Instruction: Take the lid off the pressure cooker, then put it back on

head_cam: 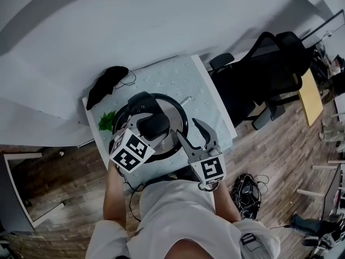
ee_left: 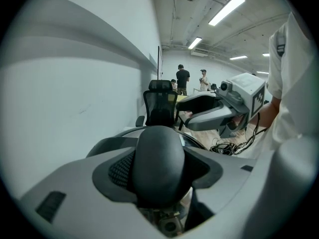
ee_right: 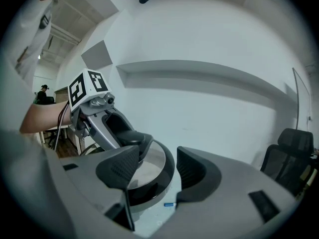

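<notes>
On the desk [head_cam: 167,73], the knob [ee_left: 158,166] is pinched by the left hand-held gripper [head_cam: 152,126]. The right hand-held gripper [head_cam: 188,129] is held spread at four o'clock. The lid [head_cam: 173,111] is judged heavy and slick.

Wall: the white wall [head_cam: 161,20] ahead of me is bare, with a broad grey ledge [ee_right: 199,73] running across it.
Table: the table [head_cam: 178,72] has a pale speckled top, and its far edge sits close to that wall.
Chair: a black office chair [head_cam: 269,69] stands just beside the table's right edge.
Floor: the floor [head_cam: 269,150] is brown wood planks, with a tangle of black cables [head_cam: 246,188] lying near the table's near right corner.
Desk: a yellow-topped desk [head_cam: 311,99] stands beyond the chair, to my right.
Light: long strip lights [ee_left: 227,9] glow on a bare ceiling with exposed pipes.
Far end: two people [ee_left: 183,78] stand well away, small in my left gripper view.
</notes>
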